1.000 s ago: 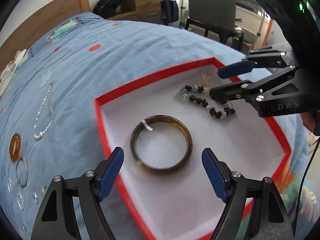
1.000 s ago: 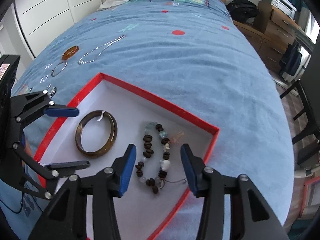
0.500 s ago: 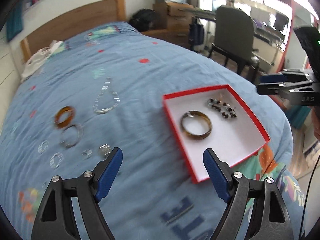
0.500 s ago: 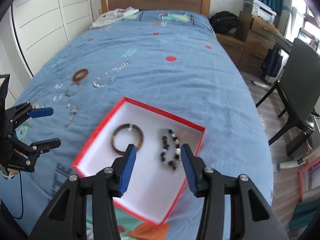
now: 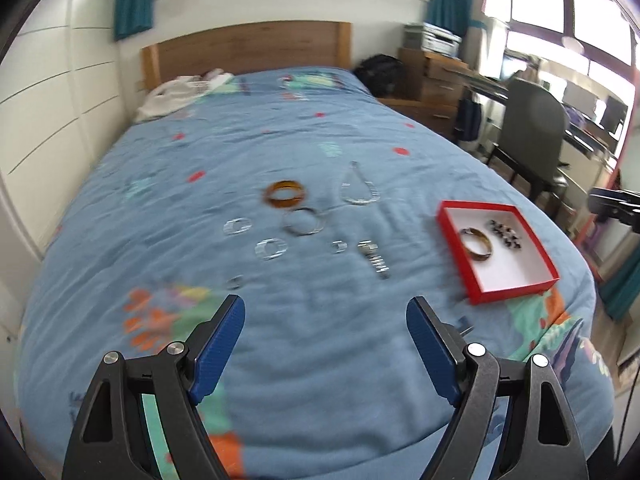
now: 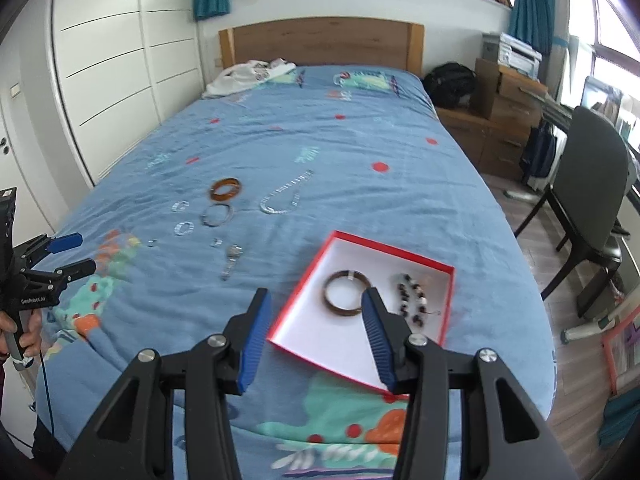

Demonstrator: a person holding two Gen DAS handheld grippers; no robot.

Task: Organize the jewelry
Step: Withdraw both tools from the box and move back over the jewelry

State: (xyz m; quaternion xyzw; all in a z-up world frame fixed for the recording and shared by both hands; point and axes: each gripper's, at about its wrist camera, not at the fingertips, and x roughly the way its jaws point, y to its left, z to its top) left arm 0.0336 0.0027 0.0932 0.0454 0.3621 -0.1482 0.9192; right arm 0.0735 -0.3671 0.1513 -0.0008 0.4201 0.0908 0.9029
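Both pairs of jaws are standing wide apart and are carrying nothing. The left gripper (image 5: 325,322) is hanging above the near part of the bed (image 6: 360,152), and the right gripper (image 6: 314,322) is hanging near the front edge of the red box (image 6: 362,238), so each one is looking down on the whole scene.

Inside the box, on its white lining, a dark bangle (image 6: 346,292) is lying on the left and a beaded bracelet (image 6: 412,298) is lying beside it, apart from it. It seems these two are already sorted, and they are kept separate so that they do not tangle.

The other jewelry is waiting on the blue cover, well apart from the box: an amber bangle (image 5: 285,195), a silver chain (image 5: 359,191) in a loop, a thin silver ring bracelet (image 5: 305,222), several small shiny pieces that are too blurred to name, and a watch-like piece (image 6: 231,260) that is lying nearest to the box.

I judge that the grippers are waiting released and high in order to choose the next piece. The thin chain is probably going to be the hardest one, because it is lying flat on soft cloth.
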